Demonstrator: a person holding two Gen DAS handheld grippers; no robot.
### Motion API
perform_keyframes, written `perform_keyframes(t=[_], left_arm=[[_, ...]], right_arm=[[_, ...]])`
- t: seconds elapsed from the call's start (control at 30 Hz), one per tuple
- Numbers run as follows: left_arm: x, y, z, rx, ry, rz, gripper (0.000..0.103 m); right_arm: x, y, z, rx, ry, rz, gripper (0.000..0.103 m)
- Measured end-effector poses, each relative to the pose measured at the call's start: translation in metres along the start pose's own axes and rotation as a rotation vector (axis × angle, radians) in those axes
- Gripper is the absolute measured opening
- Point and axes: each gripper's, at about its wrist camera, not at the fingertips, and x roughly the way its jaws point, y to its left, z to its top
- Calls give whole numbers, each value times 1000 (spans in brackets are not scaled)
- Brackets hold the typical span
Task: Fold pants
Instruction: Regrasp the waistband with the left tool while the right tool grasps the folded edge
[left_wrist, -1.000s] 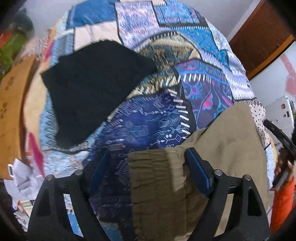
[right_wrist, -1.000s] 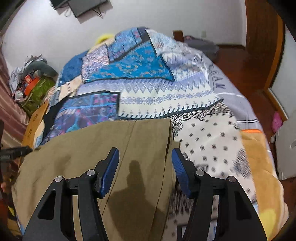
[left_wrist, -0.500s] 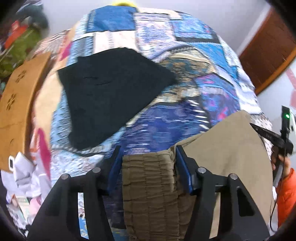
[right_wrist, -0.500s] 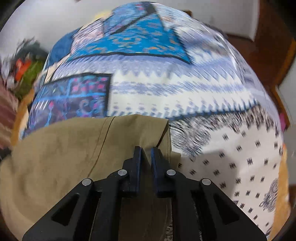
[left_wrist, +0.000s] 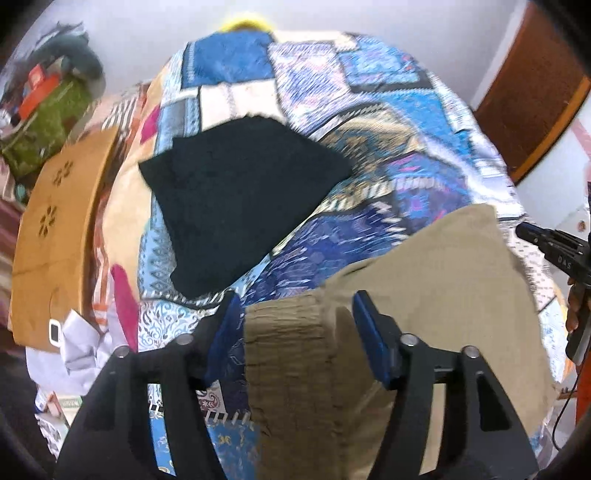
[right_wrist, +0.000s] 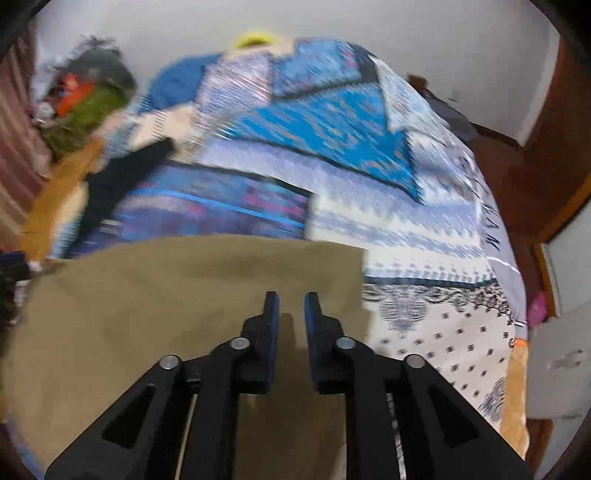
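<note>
The left gripper is opening, its jaws standing wide around the gathered waistband of the olive pants, pads not pressing. The right gripper is opening narrowly, gripping nothing, above the pants lying on the bedspread at six o'clock.

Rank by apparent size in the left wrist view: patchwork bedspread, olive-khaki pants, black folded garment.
1. Patchwork bedspread
2. Olive-khaki pants, though nearness to the camera inflates them
3. Black folded garment
</note>
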Motion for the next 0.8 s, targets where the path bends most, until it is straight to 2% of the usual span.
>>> perform_keyframes(t=[0.1,0.17,0.2,0.27,0.47,0.53,0.67,0.8], left_arm=[[-17,-14,2,28,-43,-45,80],[-21,-27,2,58,-54,-52,84],[-20,-32,2,69,-50,-51,89],[-12,-41,1,87,-26,-47,89],[40,-50,-17,117,133,-18,90],[42,-50,-25,145,101,7,100],[35,-48,-30,171,91,21,100],[22,-41,-41,167,62,35,100]], right_arm=[[-13,33,6,-37,-42,59,61],[-11,57,8,-82,-38,96,68],[-8,69,7,-105,-30,116,69],[3,87,5,-144,0,129,69],[49,109,-16,-243,156,87,69],[45,107,-20,-251,141,79,73],[34,96,-28,-256,157,83,74],[18,84,-46,-250,137,63,75]])
